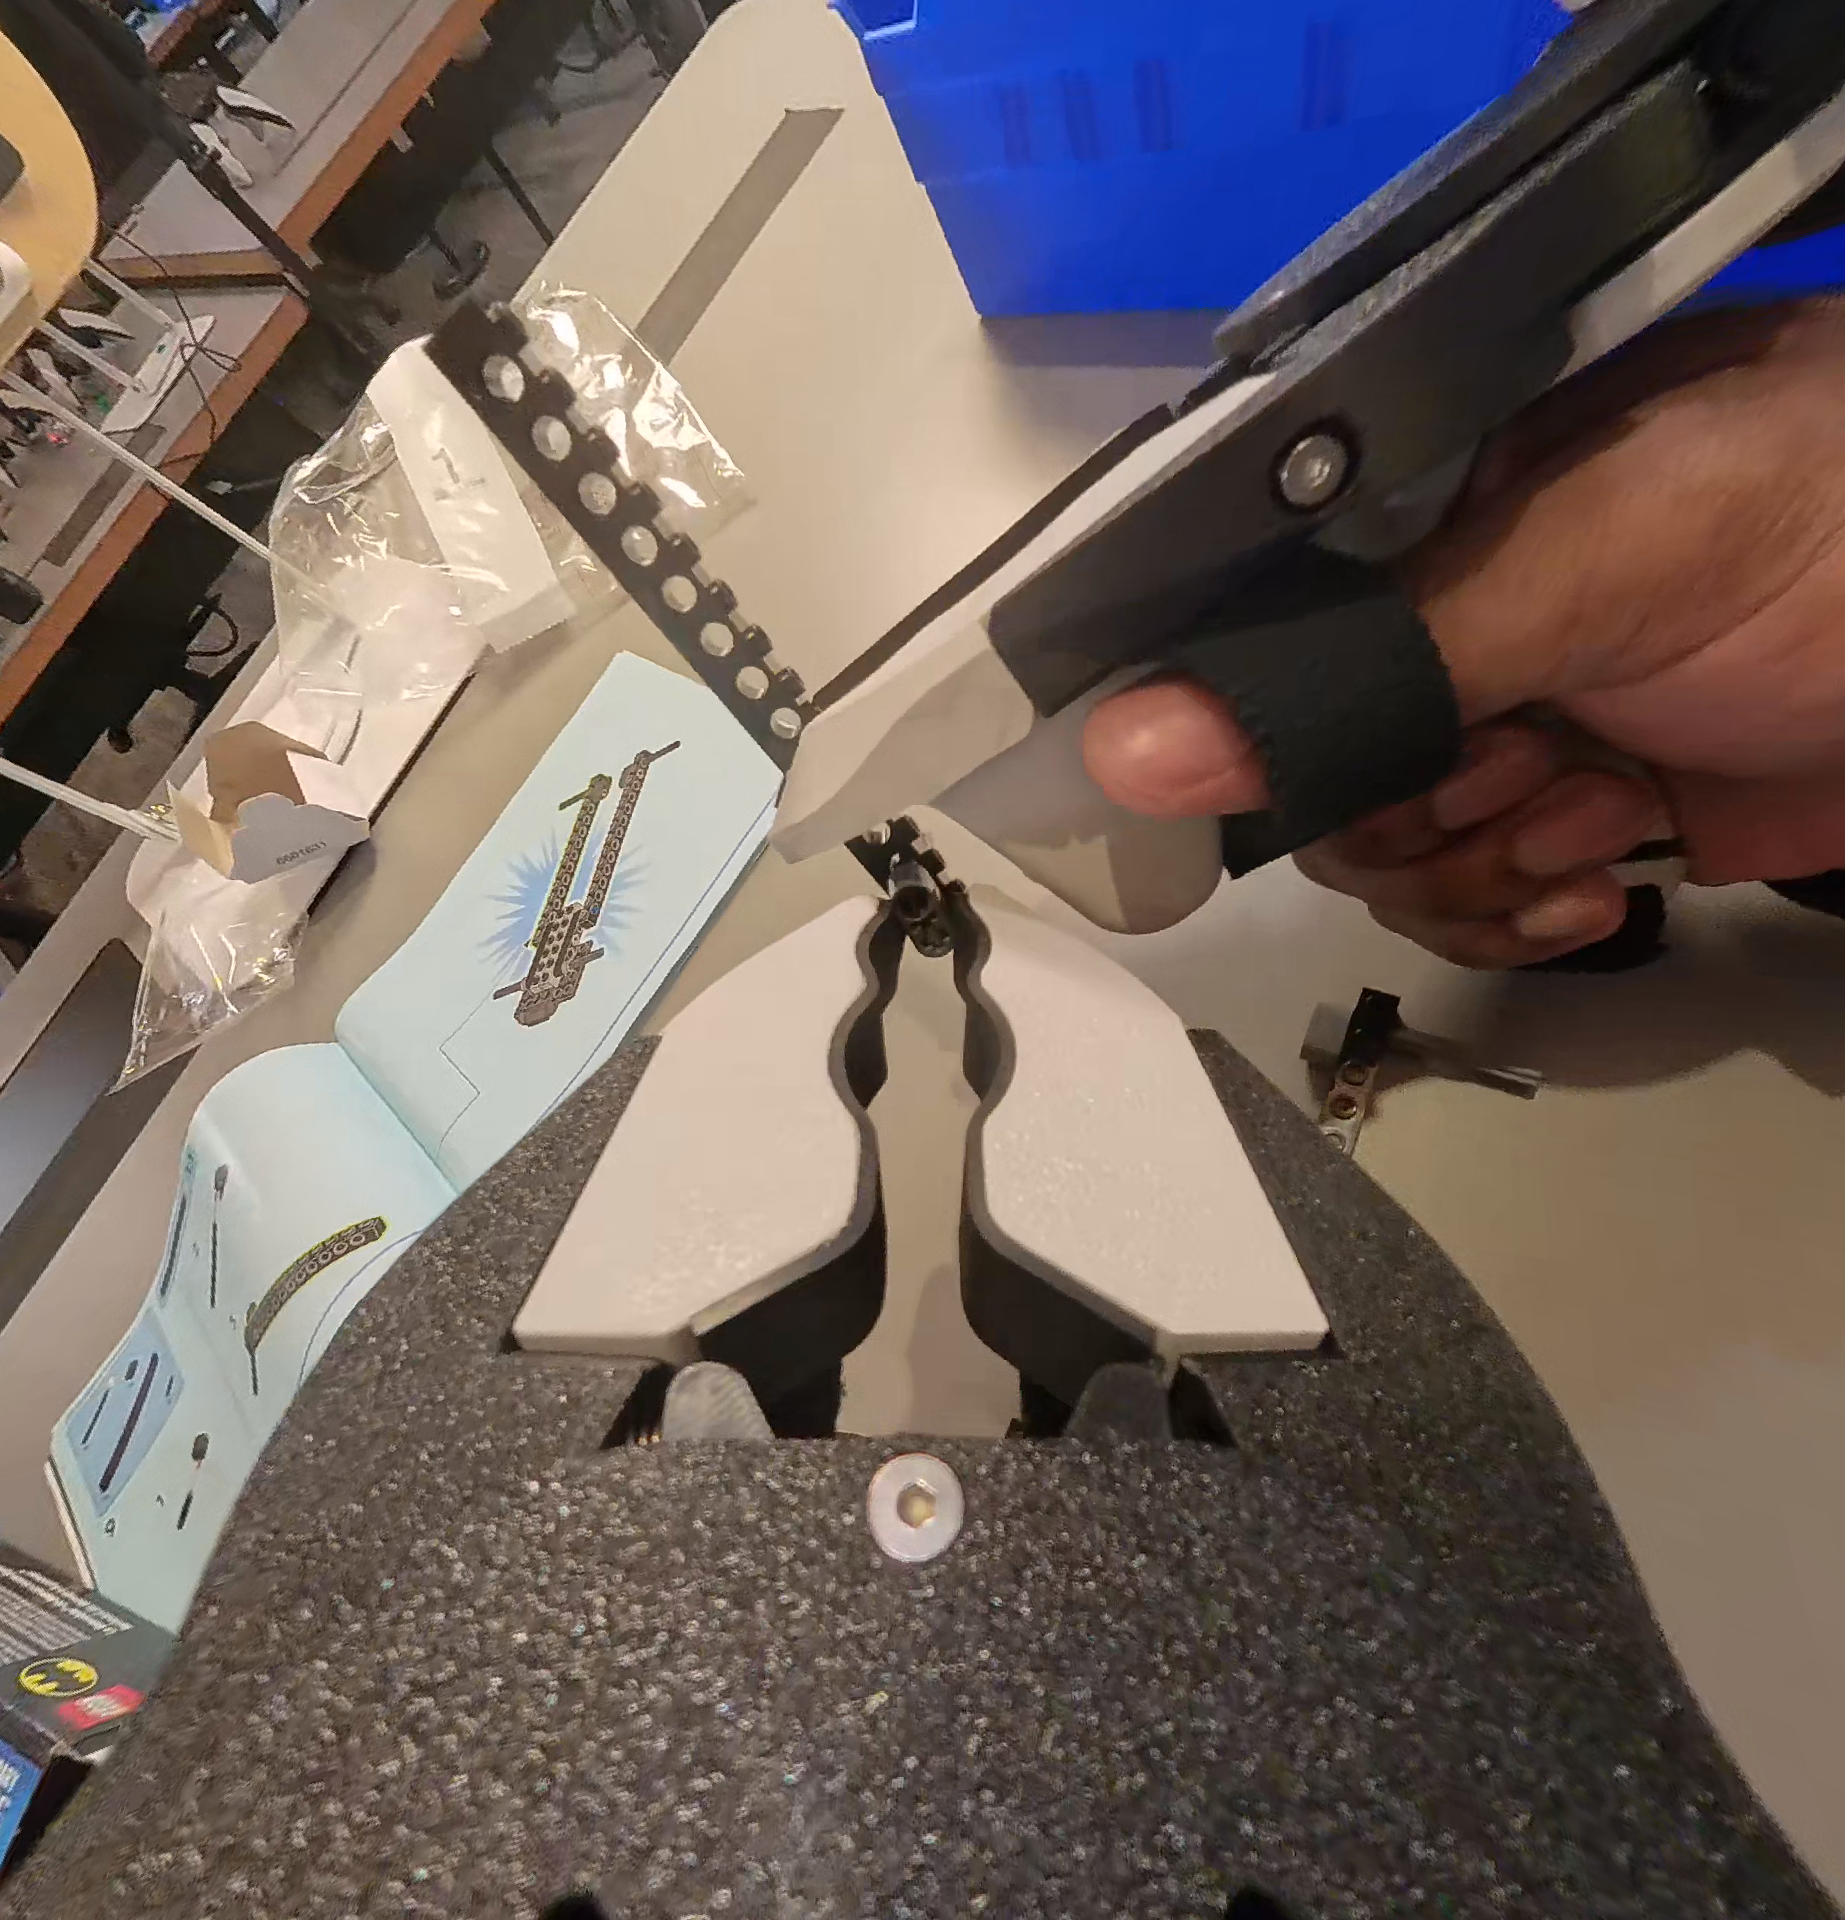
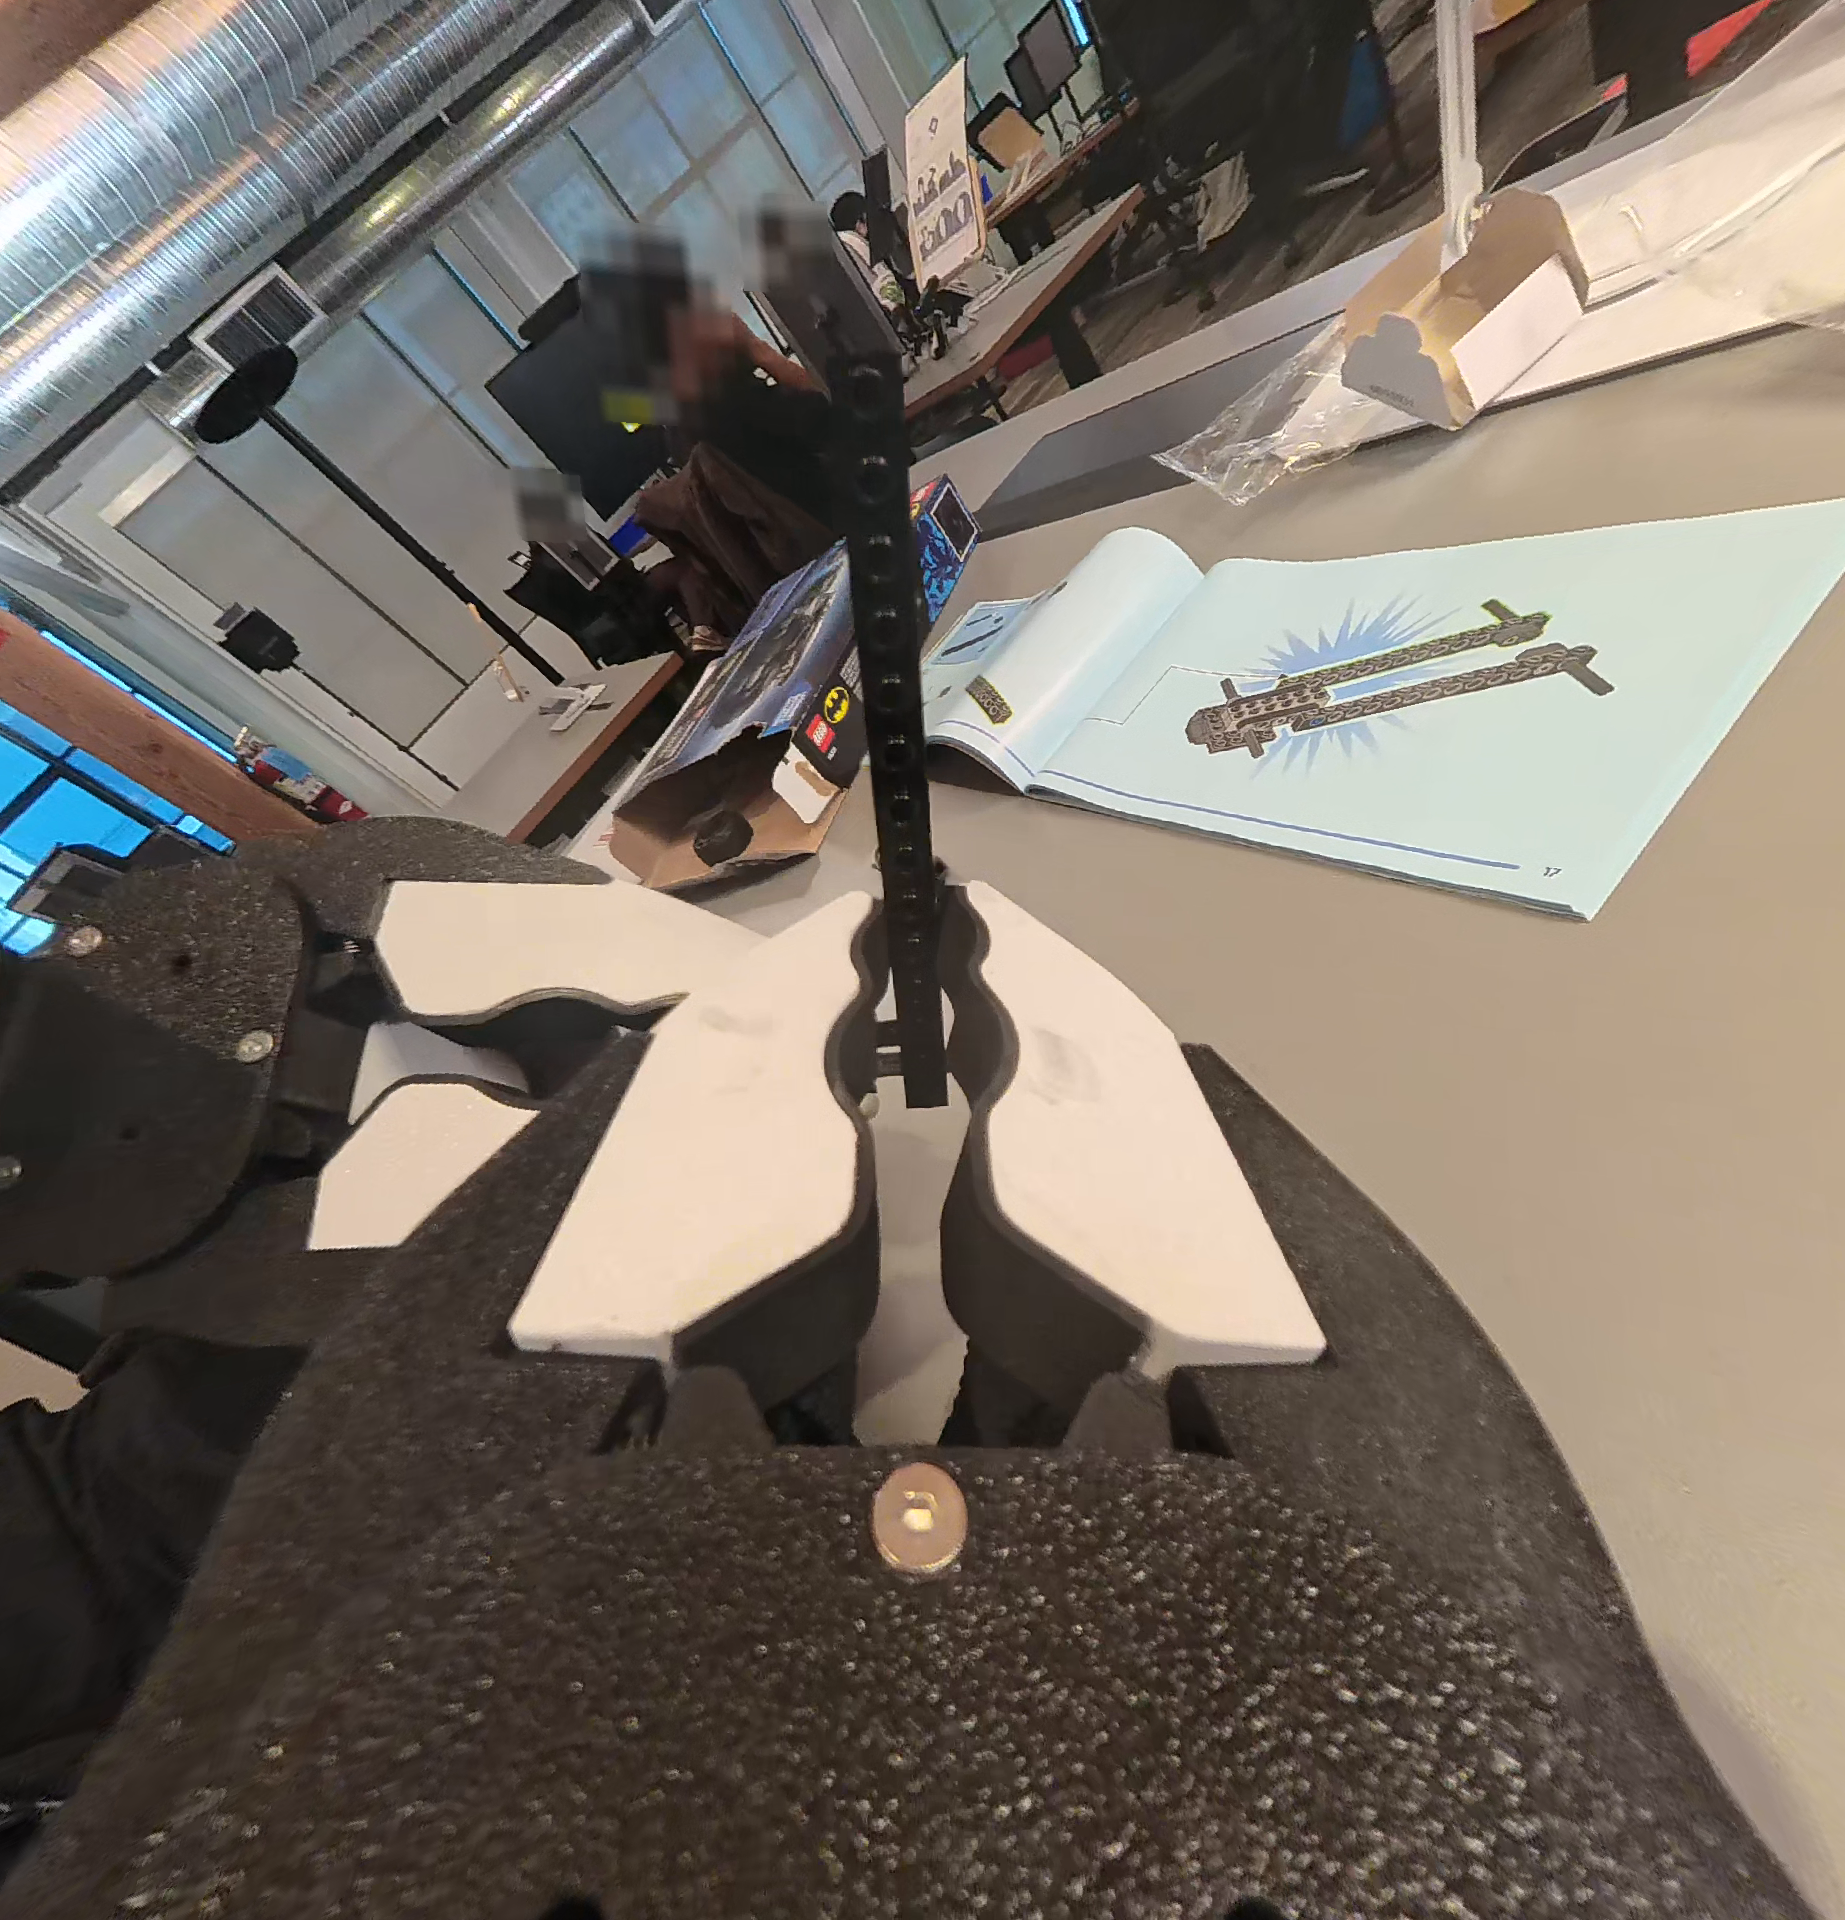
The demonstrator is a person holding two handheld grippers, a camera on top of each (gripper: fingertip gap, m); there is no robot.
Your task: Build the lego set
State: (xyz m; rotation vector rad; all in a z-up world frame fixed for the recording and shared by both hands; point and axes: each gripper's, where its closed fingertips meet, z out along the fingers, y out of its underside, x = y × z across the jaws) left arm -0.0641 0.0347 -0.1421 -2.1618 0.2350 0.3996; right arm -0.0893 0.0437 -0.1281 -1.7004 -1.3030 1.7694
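- Two grippers meet over a smooth grey table (image 2: 1417, 1143); each has white, wavy-edged fingers set in a coarse, speckled black body.
- My right gripper (image 2: 913, 997) is clamped on a long black beam (image 2: 887, 644), a flat plastic strip pierced by a row of round holes, which stands steeply out of its fingertips; both pads press its lower end.
- My left gripper (image 1: 923, 925) is closed to a narrow slit on a small dark connector piece (image 1: 918, 902), apparently tubular, at the beam's lower end, just below the right gripper's white finger.
- A hand (image 1: 1624, 727) with a black fabric loop over one finger grips the right gripper's handle.
- An open pale-blue booklet (image 1: 544, 935) with glossy pages lies flat beside them; crinkled clear bags (image 1: 378, 540) and a torn cardboard box (image 2: 731, 769) lie farther off.
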